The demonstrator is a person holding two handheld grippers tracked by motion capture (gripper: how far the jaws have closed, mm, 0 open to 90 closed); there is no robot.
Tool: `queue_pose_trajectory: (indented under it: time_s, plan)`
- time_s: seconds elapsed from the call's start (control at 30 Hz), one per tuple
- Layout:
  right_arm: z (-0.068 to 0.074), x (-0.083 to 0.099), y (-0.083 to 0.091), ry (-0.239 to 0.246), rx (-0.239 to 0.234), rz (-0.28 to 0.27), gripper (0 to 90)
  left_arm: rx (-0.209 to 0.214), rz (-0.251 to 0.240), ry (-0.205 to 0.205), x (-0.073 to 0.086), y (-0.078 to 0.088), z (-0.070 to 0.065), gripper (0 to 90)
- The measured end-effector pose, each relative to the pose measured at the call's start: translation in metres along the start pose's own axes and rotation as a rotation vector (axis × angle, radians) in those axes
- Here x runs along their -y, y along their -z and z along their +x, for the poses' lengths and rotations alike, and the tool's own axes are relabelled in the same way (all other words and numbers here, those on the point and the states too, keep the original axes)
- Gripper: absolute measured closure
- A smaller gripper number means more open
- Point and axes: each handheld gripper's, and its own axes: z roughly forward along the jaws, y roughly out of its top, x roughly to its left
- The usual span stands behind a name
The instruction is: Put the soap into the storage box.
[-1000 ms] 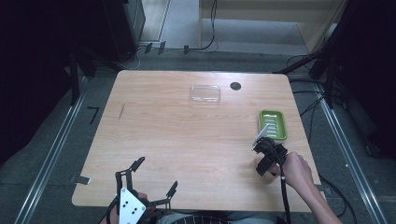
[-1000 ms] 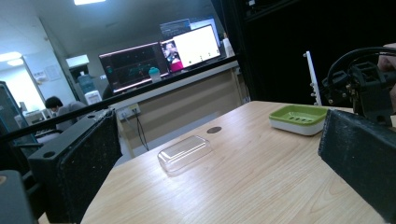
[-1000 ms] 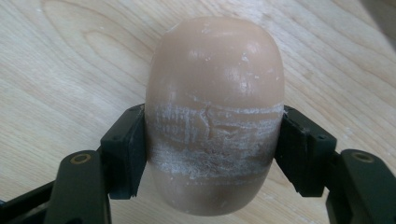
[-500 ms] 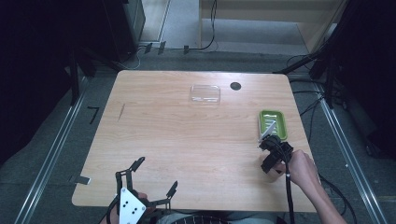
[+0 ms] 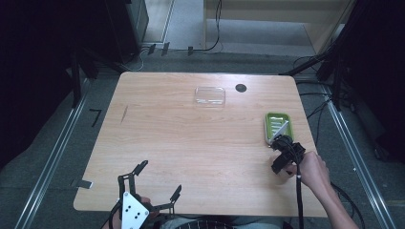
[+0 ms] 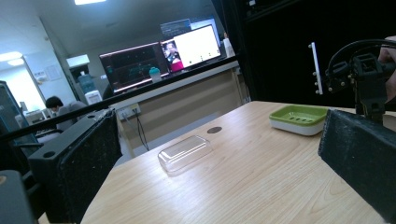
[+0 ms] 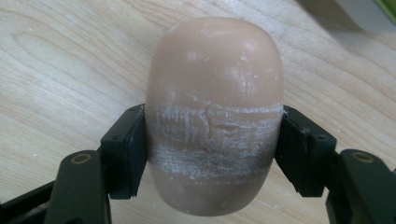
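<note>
A beige bar of soap is pinched across its middle by the jaws of the right gripper near the right edge of the table, just at the near end of the green soap dish that sits along that edge. The grip across the short width leaves the rounded ends free, which looks suited to lowering the bar lengthwise into the dish; in the right gripper view the bar hangs just above bare wood, with a corner of the dish at the upper right. The dish lies close to the table's right edge, so little room is left on that side, while open wood is spread toward the middle. A clear plastic lid is set near the far edge, well apart from the dish, beside a dark round hole in the tabletop. The left gripper is parked at the near edge toward the left corner, its jaws spread wide and empty, well clear of the right hand's path.
</note>
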Motion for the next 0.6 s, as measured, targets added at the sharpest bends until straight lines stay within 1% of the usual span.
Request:
queue_pose_trajectory:
  time_s: [0.1,0.2,0.27,0.4,0.43,0.5,0.6]
  plan:
    - [-0.003,0.000,0.000,-0.002,0.000,-0.011,33.2,0.000,0.000,-0.001,0.000,0.000,0.000,0.0]
    - [-0.005,0.001,0.001,-0.015,0.010,-0.017,33.2,0.000,-0.001,0.000,0.000,0.000,0.000,0.0]
    - [-0.006,0.000,0.002,-0.023,0.006,-0.015,33.2,0.001,0.000,-0.003,0.000,0.000,0.000,0.0]
    - [-0.010,0.000,0.004,-0.025,0.011,-0.037,33.3,0.000,0.001,-0.002,0.000,0.000,0.000,0.0]
    - [-0.010,0.000,0.005,-0.034,0.012,-0.031,33.3,0.002,0.000,-0.002,0.000,0.000,0.000,0.0]
    - [-0.012,0.000,0.005,-0.027,0.010,-0.037,33.3,0.003,0.000,-0.004,0.000,0.000,0.000,0.0]
    - [-0.014,0.000,0.006,-0.034,0.011,-0.037,33.3,0.002,0.000,-0.003,0.000,0.000,0.000,0.0]
